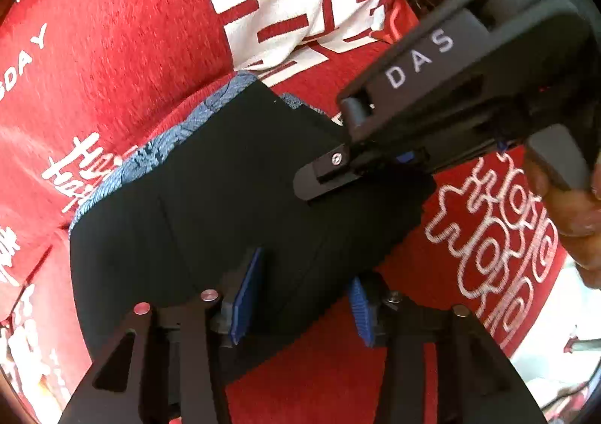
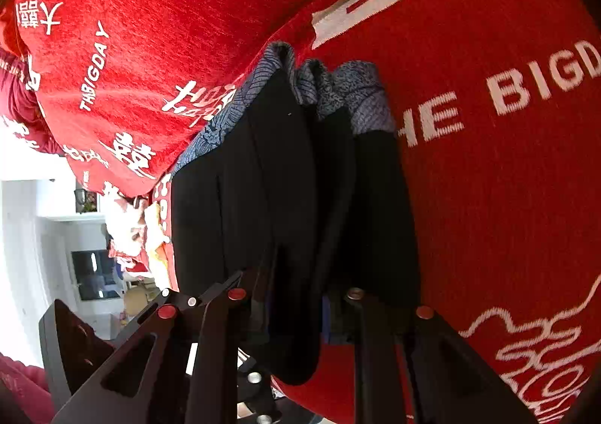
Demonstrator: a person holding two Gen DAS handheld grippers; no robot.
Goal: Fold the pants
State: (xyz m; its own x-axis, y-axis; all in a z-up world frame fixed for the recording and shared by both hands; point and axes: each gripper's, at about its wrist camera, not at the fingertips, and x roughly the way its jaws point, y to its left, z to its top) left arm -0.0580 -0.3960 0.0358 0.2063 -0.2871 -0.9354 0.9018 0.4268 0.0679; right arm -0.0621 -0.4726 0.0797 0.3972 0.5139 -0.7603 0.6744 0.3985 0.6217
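Observation:
The black pants (image 1: 210,206) with a blue-grey patterned lining at the waistband (image 1: 150,153) lie in a folded bundle on a red blanket. My left gripper (image 1: 300,304) has its blue pads (image 1: 246,296) apart, either side of the bundle's near edge. My right gripper (image 1: 326,176) comes in from the right in the left wrist view, its tip on the pants. In the right wrist view the pants (image 2: 285,198) bunch between the fingers of my right gripper (image 2: 300,311), which looks shut on the cloth; its pads are hidden.
The red blanket (image 1: 131,29) with white lettering and a big white character covers the whole surface. A hand (image 1: 571,206) holds the right gripper's handle. The blanket's edge and a bright room with a dark screen (image 2: 94,273) show at the left of the right wrist view.

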